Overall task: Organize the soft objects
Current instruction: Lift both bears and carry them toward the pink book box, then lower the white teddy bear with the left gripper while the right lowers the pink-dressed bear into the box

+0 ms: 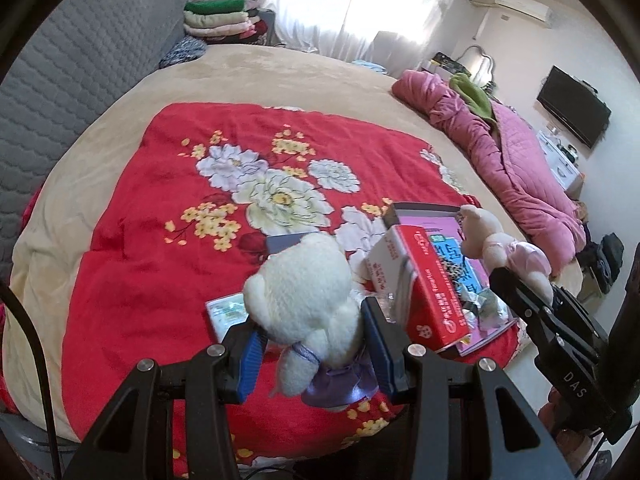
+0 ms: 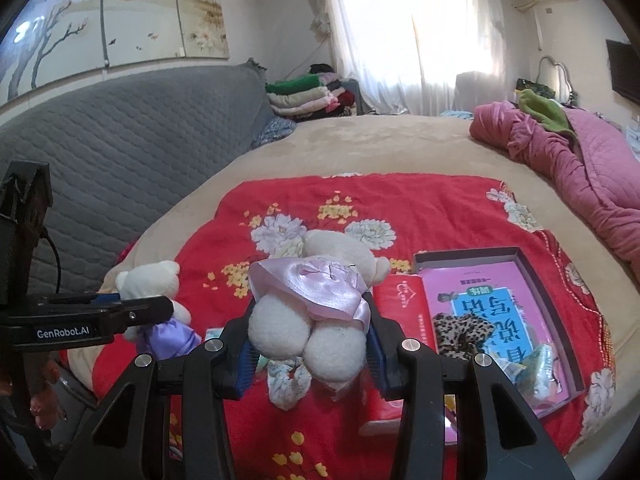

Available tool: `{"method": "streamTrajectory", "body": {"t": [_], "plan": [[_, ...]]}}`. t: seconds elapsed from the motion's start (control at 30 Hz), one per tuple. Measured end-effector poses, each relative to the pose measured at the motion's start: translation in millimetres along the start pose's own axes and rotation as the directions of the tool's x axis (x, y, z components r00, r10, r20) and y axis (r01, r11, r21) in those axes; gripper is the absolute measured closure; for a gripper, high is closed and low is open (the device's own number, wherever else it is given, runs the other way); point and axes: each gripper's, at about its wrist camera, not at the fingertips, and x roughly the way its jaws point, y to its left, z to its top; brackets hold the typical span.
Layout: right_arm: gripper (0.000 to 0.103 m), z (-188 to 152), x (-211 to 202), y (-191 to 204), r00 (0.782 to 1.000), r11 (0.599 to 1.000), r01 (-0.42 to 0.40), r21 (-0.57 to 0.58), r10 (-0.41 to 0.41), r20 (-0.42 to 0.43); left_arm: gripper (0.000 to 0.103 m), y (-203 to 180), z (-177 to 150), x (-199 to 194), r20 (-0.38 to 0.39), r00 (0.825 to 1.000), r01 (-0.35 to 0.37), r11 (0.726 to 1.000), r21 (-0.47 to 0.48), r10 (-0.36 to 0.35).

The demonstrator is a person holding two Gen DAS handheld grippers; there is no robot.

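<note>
My left gripper is shut on a white plush bear in a purple dress and holds it above the red floral blanket. It also shows at the left of the right wrist view. My right gripper is shut on a white plush bear in a pink satin dress, also lifted. That bear shows at the right of the left wrist view. A floral scrunchie lies on the blanket under the pink bear.
A dark tray holds a pink book, a leopard scrunchie and wrapped items. A red box leans by it. A pink quilt lies right, folded clothes at the back, a grey headboard left.
</note>
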Motion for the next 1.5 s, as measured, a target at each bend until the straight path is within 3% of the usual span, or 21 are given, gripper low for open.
{"method": "streamTrajectory", "body": {"t": [0.9, 1.17, 1.5], "plan": [[0.057, 9.7, -57.1, -78.2, 0.988, 0.983, 0.116, 0.14, -0.129, 0.082, 0.057, -109.4, 17.5, 19.1, -0.025, 0.998, 0.054, 0.982, 0.183, -0.051], [0.057, -0.3, -86.2, -137.7, 0.962, 0.948, 0.233, 0.214, -0.258, 0.094, 0.057, -141.5, 21.0, 41.2, -0.053, 0.995, 0.092, 0.971, 0.219, -0.082], [0.057, -18.1, -96.7, -190.6, 0.94, 0.906, 0.295, 0.302, -0.332, 0.076, 0.057, -198.2, 17.0, 87.4, -0.12, 0.987, 0.141, 0.943, 0.3, -0.109]]}}
